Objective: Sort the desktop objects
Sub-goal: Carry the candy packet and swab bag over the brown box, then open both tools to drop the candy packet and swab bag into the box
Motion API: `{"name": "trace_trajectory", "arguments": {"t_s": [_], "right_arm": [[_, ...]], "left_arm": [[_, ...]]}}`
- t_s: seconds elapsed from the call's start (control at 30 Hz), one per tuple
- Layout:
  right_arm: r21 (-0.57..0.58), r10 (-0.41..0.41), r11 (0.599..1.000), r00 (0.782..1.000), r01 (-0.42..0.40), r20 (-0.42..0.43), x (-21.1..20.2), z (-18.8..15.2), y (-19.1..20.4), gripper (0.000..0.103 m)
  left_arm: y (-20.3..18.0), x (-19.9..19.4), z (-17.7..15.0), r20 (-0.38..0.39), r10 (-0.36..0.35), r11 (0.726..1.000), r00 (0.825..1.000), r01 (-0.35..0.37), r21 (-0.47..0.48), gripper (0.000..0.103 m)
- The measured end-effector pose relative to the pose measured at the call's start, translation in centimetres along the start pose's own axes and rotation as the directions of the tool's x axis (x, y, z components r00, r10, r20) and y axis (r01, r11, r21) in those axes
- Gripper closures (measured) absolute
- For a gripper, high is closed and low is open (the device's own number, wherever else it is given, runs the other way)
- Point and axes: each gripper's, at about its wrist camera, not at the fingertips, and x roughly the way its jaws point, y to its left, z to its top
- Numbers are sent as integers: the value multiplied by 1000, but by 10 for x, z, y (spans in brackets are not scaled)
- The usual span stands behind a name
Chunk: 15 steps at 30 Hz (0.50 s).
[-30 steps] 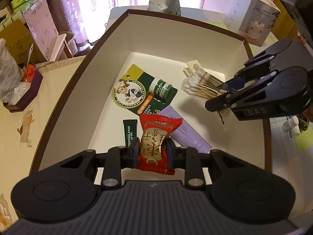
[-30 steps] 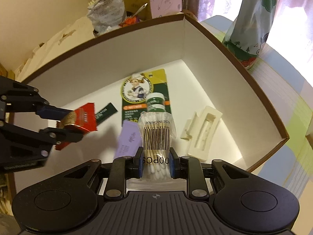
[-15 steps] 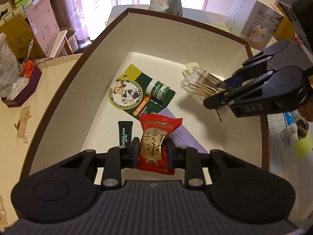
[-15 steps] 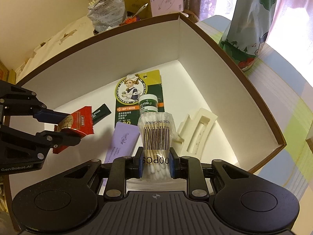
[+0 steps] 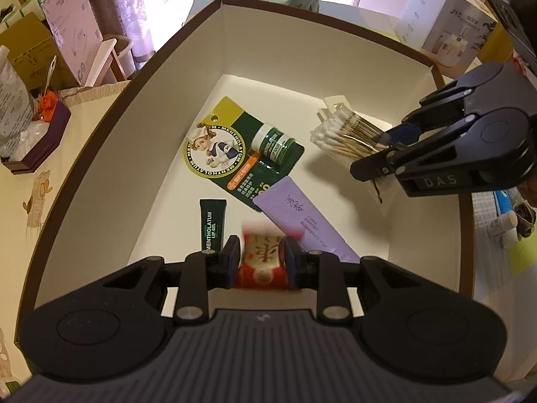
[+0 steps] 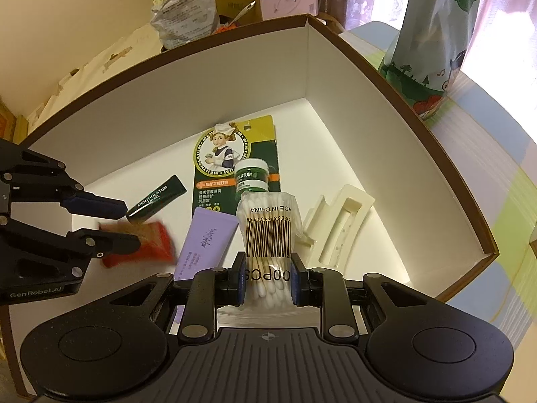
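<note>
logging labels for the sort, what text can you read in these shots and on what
"MENTHOLATUM": green card and small jar
"MENTHOLATUM LIP GEL": dark green tube
"MADE IN CHINA", partly cut off, "00PCS": cotton swab bag
"DAS": right claw
"GenRobot.AI": left claw
Purple tube and red candy: unreadable

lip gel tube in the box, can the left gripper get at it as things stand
Probably not yet. The lip gel tube lies uncovered on the box floor just beside the left gripper, but its jaws are shut on the red candy packet, which would have to be released first.
</note>
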Motion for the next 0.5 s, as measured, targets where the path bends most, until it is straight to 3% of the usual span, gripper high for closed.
{"name": "trace_trajectory", "arguments": {"t_s": [0.17,0.3,0.5], "right_arm": [[-15,1,1000,1000,-1,-15,2,0,0,76],[-23,0,1000,1000,-1,-25,4,0,1,76],[-32,3,999,999,-5,-47,9,-1,3,76]], "left_arm": [[1,4,1,-16,10,1000,1000,-10,-7,79],[2,4,0,-19,10,1000,1000,-10,-17,70],[6,3,-1,-24,15,999,1000,-16,-31,67]]}}
